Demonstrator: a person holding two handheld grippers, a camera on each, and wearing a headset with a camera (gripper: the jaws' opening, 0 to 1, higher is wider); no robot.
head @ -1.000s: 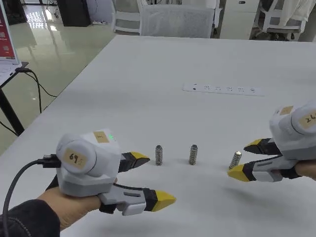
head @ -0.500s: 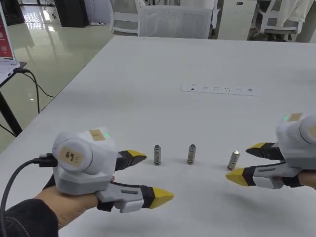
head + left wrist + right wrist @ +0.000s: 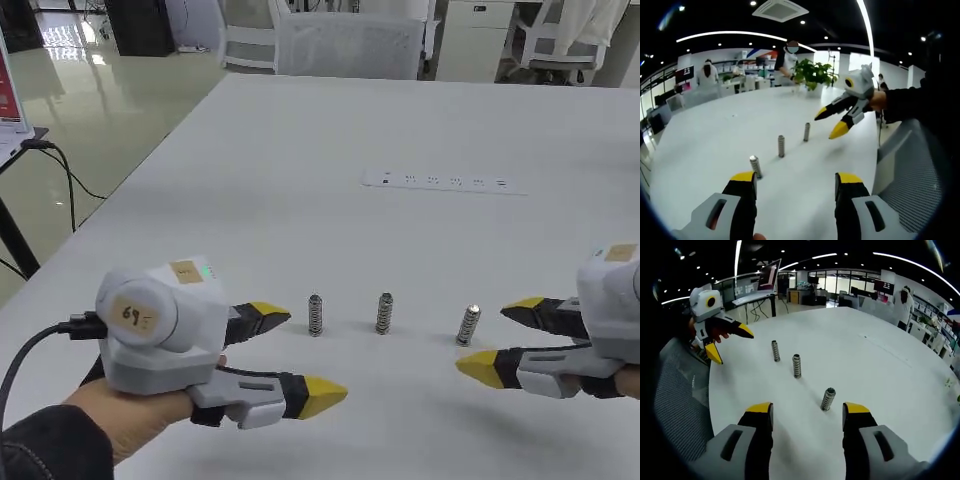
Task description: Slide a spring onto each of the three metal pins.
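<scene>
**Head view: both grippers open and empty, three springs in a row between them**

Head view looks down on a white table (image 3: 300,180). The left gripper (image 3: 300,352) sits at 7 o'clock and the right gripper (image 3: 492,337) at 4 o'clock. Each has its yellow-tipped jaws spread wide with nothing between them. Three springs stand in a line across the middle. The left spring (image 3: 315,315) and middle spring (image 3: 384,313) are upright. The right spring (image 3: 467,325) leans toward 1 o'clock, and a bright pin tip (image 3: 474,310) shows at its top. The left gripper's upper jaw tip is near the left spring. The right gripper's tips are just beside the right spring. None of them touch. A power strip (image 3: 443,181) lies well beyond the row at 12 o'clock.

Left gripper view runs along the row. The nearest spring is just ahead of the left jaw, apart from it, and the others recede toward 1 o'clock, where the right gripper hangs open. A plant (image 3: 812,75) and people stand far behind, and a mesh chair (image 3: 910,170) is at 4 o'clock.

Right gripper view shows the leaning spring between its own jaw tips and a little ahead of them. The left gripper is at 10 o'clock, and a laptop (image 3: 767,275) is at 11.
</scene>
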